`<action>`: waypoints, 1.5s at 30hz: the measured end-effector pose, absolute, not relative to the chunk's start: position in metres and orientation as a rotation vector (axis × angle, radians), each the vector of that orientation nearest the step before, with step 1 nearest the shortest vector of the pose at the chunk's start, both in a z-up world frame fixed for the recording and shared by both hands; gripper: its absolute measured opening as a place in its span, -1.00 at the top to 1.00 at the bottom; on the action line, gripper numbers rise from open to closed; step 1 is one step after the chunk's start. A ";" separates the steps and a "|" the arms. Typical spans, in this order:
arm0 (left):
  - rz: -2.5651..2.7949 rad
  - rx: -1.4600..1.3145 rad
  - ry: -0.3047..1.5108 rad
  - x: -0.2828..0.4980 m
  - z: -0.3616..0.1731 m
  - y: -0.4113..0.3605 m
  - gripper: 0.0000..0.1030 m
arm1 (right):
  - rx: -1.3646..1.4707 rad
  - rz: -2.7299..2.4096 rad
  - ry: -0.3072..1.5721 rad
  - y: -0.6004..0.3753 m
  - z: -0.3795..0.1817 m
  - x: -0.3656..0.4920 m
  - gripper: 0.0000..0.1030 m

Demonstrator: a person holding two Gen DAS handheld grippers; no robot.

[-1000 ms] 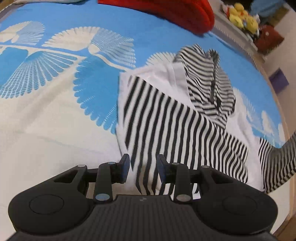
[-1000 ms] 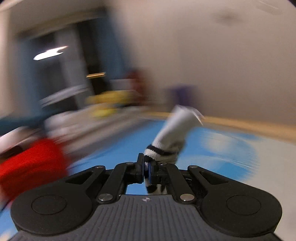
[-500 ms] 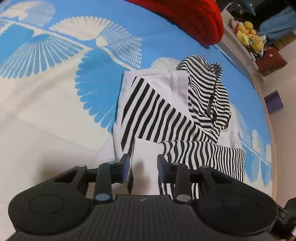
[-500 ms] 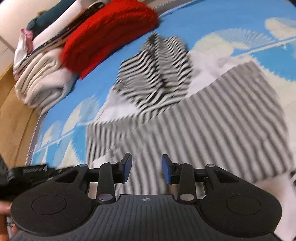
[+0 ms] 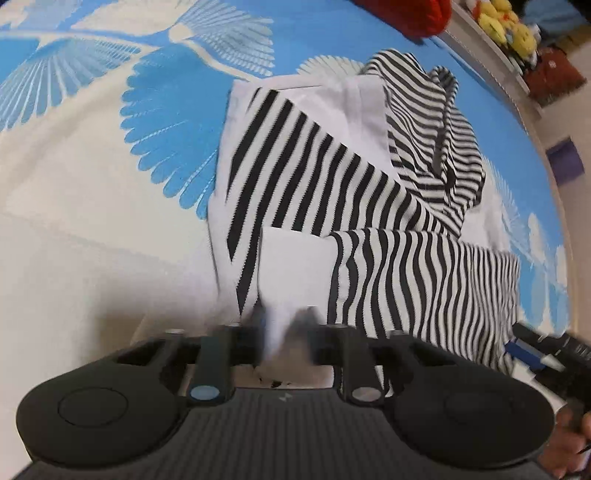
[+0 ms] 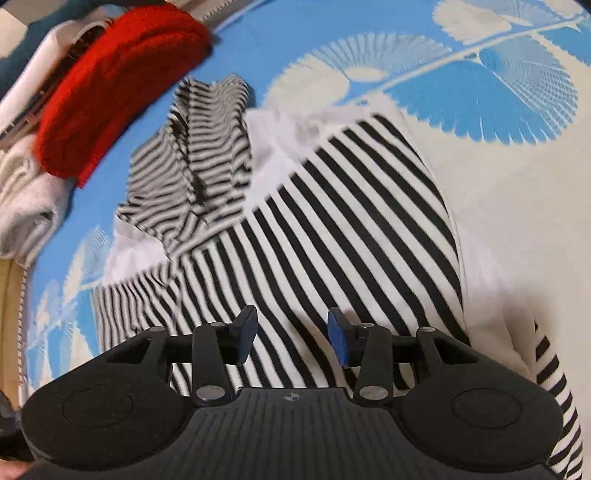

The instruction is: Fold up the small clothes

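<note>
A black-and-white striped hooded top point(image 5: 332, 177) lies on the blue-and-white patterned bed cover point(image 5: 92, 155), with its hood point(image 5: 436, 122) at the far end and a sleeve folded across the body point(image 5: 424, 273). My left gripper point(image 5: 282, 326) is at the near hem, its blurred jaws close together around white fabric point(image 5: 291, 266). In the right wrist view the same top point(image 6: 351, 229) fills the middle. My right gripper point(image 6: 291, 334) is open and empty just above its striped body.
A red knit garment point(image 6: 118, 85) and a stack of folded pale clothes point(image 6: 26, 192) lie beyond the hood. Yellow plush toys point(image 5: 509, 22) sit on a shelf past the bed's edge. The right gripper shows at the left view's lower right point(image 5: 546, 350).
My right gripper carried the sleeve across the top, let it go and opened. My left gripper moved down to the near hem, and its jaws have drawn closer around the white fabric.
</note>
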State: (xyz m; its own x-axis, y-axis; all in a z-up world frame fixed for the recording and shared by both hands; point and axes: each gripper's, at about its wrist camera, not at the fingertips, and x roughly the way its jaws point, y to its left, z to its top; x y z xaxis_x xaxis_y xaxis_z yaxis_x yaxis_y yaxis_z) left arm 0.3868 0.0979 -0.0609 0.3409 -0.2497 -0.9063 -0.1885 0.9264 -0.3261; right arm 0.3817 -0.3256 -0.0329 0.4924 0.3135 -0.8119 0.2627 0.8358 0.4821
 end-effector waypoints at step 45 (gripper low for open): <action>0.088 -0.258 0.864 0.369 -0.002 0.067 -0.17 | 0.147 -0.101 0.913 -0.319 -0.007 0.371 -0.11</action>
State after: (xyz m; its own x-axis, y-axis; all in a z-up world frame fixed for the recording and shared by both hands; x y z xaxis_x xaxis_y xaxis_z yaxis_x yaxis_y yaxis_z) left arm 0.3689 0.0672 -0.0021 0.6479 -0.0274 -0.7612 -0.1809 0.9652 -0.1887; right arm 0.3708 -0.3186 -0.0073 0.6076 -0.0246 -0.7939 0.1491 0.9853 0.0836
